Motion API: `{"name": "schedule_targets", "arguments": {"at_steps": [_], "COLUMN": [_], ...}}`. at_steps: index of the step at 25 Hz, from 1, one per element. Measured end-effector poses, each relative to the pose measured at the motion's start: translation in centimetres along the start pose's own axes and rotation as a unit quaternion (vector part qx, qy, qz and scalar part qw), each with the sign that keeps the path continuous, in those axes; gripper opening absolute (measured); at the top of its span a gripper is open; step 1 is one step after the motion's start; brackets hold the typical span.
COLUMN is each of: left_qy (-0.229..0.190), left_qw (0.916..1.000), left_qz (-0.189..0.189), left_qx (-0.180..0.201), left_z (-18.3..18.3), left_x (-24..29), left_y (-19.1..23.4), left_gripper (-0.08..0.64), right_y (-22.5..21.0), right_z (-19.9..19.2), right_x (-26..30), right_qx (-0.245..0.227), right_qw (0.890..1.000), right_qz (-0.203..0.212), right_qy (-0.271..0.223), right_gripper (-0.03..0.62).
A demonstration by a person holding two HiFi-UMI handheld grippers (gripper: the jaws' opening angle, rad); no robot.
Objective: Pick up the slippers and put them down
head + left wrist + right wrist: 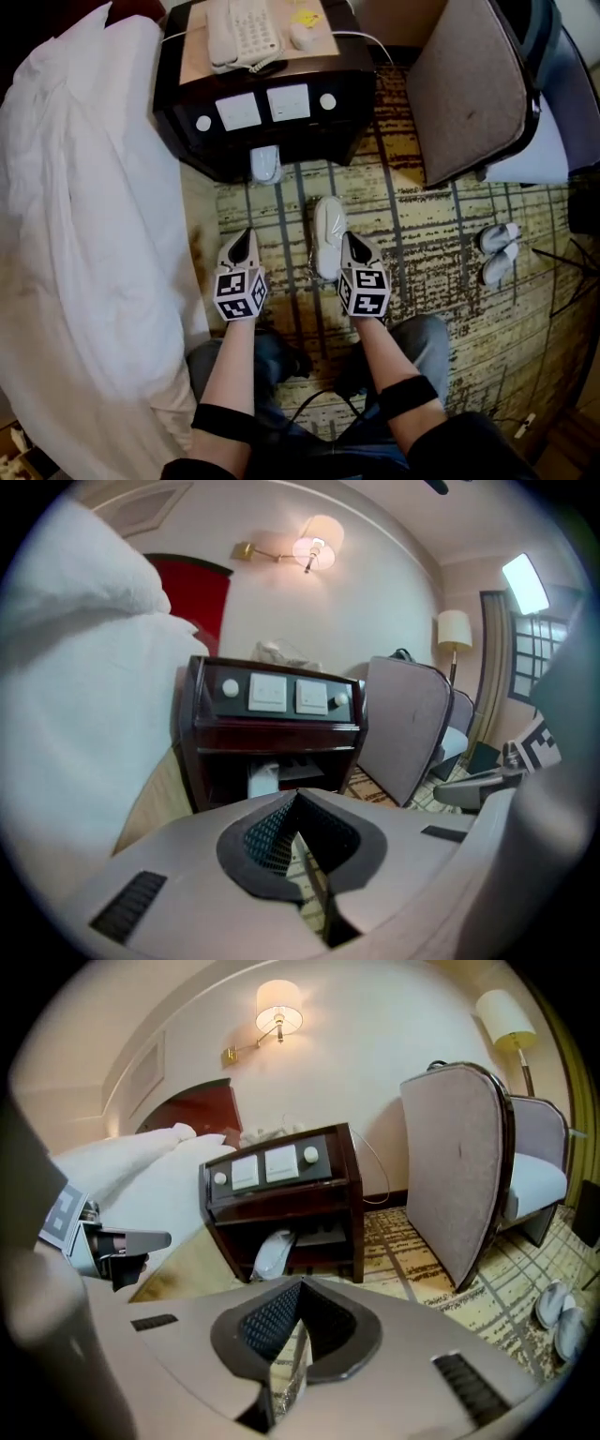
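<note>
One white slipper (327,234) lies lengthwise on the patterned carpet, just left of my right gripper (355,246). A second white slipper (265,165) sits in the open foot of the dark nightstand (272,131); it also shows in the left gripper view as the slipper (263,780) and in the right gripper view as the slipper (272,1252). My left gripper (242,242) hangs beside the bed, apart from both slippers. In their own views the left gripper (298,799) and the right gripper (300,1286) are shut, jaws meeting with nothing between them. Both are raised above the floor.
White bedding (84,234) fills the left. A phone (242,33) sits on the nightstand. An upholstered chair (469,89) stands at the right, with another pair of white slippers (497,251) on the carpet beyond it. The person's knees are below the grippers.
</note>
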State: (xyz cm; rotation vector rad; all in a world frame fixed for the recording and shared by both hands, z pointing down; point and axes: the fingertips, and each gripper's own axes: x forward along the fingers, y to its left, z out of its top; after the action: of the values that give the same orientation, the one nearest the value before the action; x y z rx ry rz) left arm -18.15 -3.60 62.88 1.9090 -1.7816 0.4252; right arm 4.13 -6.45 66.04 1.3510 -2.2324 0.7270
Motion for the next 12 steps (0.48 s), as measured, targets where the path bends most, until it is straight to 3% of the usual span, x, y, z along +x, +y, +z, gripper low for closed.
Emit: {"name": "schedule_targets", "arguments": {"at_steps": [12], "left_qy": [0.013], "left_qw": [0.9997], "left_qz": [0.019], "left_qx": [0.004], "left_z": [19.4], "left_x": [-20.3], "left_y": [-4.3], "left_gripper": [0.001], "right_y": [5.1], "right_z": [20.4], "right_x": [-18.3], "right_qx": [-0.027], "right_qw": [0.999], "right_qz": [0.024], "right_qy": [-0.011], "right_gripper": [0.002]}}
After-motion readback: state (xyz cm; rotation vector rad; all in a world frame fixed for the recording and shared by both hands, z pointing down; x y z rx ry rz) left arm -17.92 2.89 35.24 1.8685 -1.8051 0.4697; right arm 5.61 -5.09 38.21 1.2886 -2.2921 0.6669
